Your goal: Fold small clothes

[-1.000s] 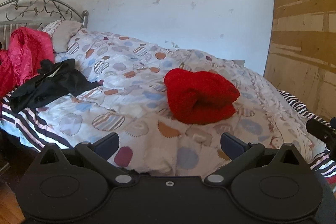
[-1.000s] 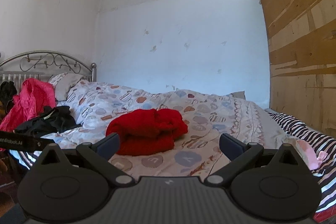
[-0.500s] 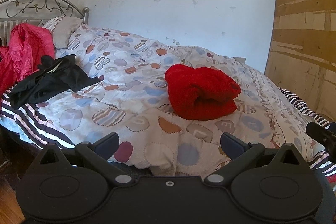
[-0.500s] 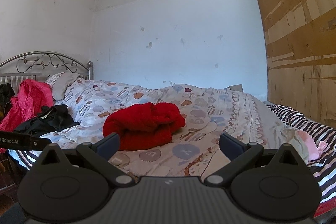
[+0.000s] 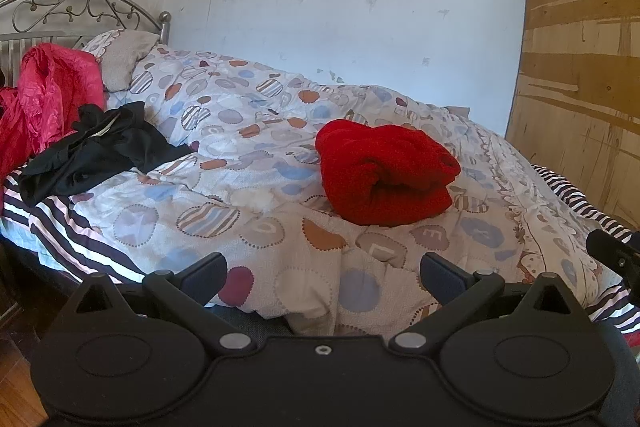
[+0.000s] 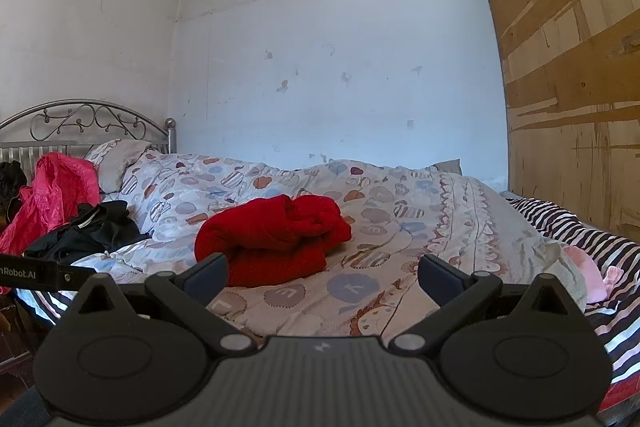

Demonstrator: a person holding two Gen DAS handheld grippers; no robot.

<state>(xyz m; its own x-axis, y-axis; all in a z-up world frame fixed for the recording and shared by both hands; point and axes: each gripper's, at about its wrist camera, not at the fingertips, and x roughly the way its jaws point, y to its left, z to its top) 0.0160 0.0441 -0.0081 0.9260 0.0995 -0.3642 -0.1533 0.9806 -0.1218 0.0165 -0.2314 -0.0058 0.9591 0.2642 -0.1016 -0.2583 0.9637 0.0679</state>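
Note:
A red fuzzy garment (image 5: 384, 173) lies folded into a thick bundle on the patterned duvet (image 5: 248, 195), near the middle of the bed. It shows in the right wrist view too, as the red bundle (image 6: 272, 237) left of centre. My left gripper (image 5: 322, 273) hovers open over the bed's near edge, well short of the bundle, nothing between its fingers. My right gripper (image 6: 322, 273) is open and empty as well, held back from the bed; its left finger (image 6: 208, 273) overlaps the bundle in the image only.
A black garment (image 5: 92, 151) and a pink shiny jacket (image 5: 44, 95) lie at the bed's left, near the metal headboard (image 5: 80, 7). A striped sheet (image 6: 560, 227) and a small pink item (image 6: 584, 273) are at the right. A wooden board (image 5: 580, 67) stands against the right wall.
Both grippers have drifted slightly back and shifted their view; the bundle sits a little further off. The red garment has not moved, and both grippers stayed open.

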